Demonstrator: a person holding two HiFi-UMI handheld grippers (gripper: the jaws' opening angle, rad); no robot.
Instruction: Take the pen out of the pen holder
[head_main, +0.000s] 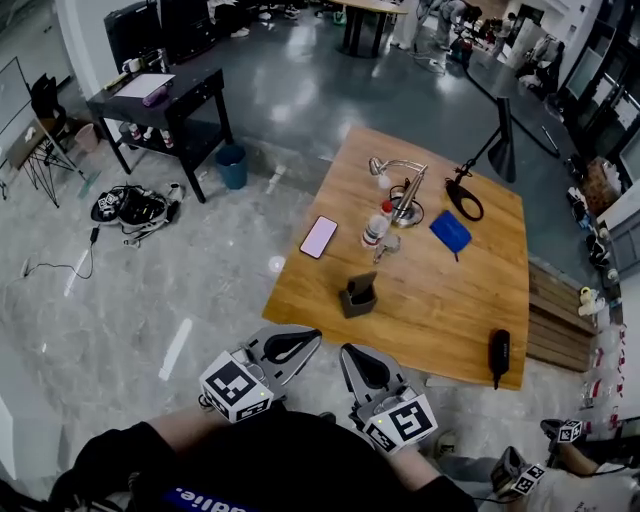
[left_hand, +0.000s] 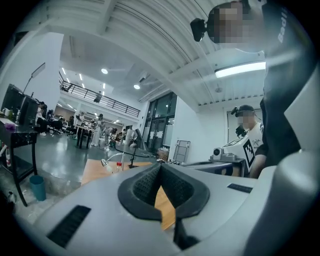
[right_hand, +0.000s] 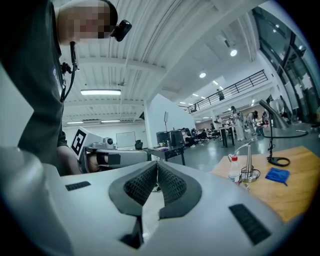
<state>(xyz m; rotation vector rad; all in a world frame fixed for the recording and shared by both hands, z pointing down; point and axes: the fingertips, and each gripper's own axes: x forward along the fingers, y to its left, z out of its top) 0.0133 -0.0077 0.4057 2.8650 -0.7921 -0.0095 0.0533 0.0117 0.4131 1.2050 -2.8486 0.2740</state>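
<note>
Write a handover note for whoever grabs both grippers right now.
Left gripper: shut, empty, held close to the body, short of the table.
Right gripper: shut, empty, beside the left one.
Pen holder: upright on the near part of the table, untouched. The pen inside is too small to make out.
Done: nothing yet.
Left: reach to the holder, grip the pen, lift it out.

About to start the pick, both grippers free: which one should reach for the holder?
Right, by a small margin. The right gripper points almost straight at the holder; the left gripper sits off to its side, angled across. Both are shut and empty, so either must open first.
</note>
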